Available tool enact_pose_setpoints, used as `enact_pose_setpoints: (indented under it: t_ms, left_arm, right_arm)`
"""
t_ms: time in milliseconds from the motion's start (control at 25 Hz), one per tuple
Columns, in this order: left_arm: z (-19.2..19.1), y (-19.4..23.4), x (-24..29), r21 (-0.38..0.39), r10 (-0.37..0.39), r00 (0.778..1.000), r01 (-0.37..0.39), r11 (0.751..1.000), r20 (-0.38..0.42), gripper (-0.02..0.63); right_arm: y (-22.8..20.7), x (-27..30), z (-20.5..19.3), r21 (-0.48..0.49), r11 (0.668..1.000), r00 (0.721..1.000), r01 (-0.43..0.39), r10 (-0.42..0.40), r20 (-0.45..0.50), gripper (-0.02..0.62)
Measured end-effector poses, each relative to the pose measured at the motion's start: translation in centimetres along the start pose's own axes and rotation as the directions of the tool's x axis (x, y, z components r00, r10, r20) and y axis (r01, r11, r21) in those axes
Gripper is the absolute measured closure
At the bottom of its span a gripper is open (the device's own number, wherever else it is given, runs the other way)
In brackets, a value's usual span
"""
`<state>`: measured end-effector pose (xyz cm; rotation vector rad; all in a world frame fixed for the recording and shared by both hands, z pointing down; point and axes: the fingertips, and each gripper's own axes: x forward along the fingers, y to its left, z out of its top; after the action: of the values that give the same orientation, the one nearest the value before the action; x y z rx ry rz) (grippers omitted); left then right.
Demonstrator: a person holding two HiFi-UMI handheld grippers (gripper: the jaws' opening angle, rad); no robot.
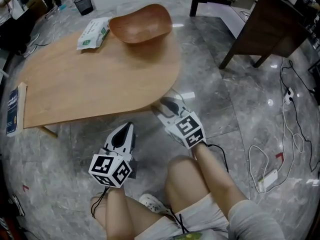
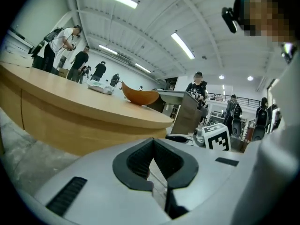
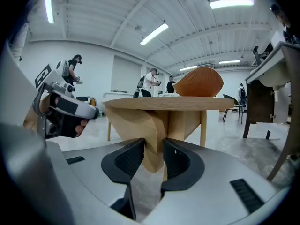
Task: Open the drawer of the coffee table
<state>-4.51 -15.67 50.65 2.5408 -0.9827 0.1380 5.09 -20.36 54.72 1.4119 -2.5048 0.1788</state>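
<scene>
Apparently the drawer is not yet out: in the head view nothing juts from under the coffee table. Its front may be the wooden block beneath the top, though I cannot tell for sure. The right gripper sits at the table's near rounded end, jaws apart, with that block lined up between them and not pinched. Gripping and pulling remain. The left gripper hangs beside it, below the table edge, jaws clenched on nothing. Counted: one table, one bowl, one packet of wipes, one book, two grippers.
</scene>
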Motion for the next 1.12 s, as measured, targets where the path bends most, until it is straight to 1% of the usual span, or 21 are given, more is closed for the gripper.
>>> enact_pose_setpoints:
  t_ms: [120,320,440,560,800,1040,1120]
  left_arm:
    - [0.6,-0.7,-0.2,0.031,-0.013,1.0,0.013,0.999,0.013,0.601]
    - [0.4,-1.9,-0.4,0.066,-0.053,0.999,0.053,0.996,0.003,0.601]
    - [0.2,-2.2,-0.6,0.068,-0.072,0.997,0.073,0.995,-0.01,0.601]
    - [-0.1,-2.5,-0.5,0.065,-0.088,0.996,0.089,0.994,-0.024,0.601]
    - [-0.3,-2.4,-0.7,0.091,-0.088,0.996,0.091,0.992,-0.034,0.601]
    - [-0.4,-1.8,-0.8,0.131,-0.056,0.998,0.061,0.989,-0.038,0.601]
    - [-0.4,-1.6,-0.9,0.126,-0.054,0.998,0.059,0.99,-0.039,0.601]
  right_arm:
    - [-0.3,-0.1,0.1,0.004,1.0,1.0,0.002,-0.002,0.005,0.469]
    - [-0.3,-0.2,0.1,0.013,1.0,1.0,0.011,-0.011,0.009,0.471]
    - [-0.3,-0.3,0.2,0.032,0.999,0.999,0.021,-0.022,0.025,0.471]
    - [-0.4,-0.4,0.1,0.038,0.999,1.0,0.002,-0.002,0.022,0.473]
    - [-0.1,-0.6,0.2,0.017,1.0,0.999,-0.026,0.025,0.025,0.479]
    - [0.1,-0.9,0.1,0.012,1.0,1.0,-0.025,0.024,0.019,0.48]
    - [0.1,-1.0,0.1,0.022,1.0,1.0,-0.02,0.02,0.019,0.48]
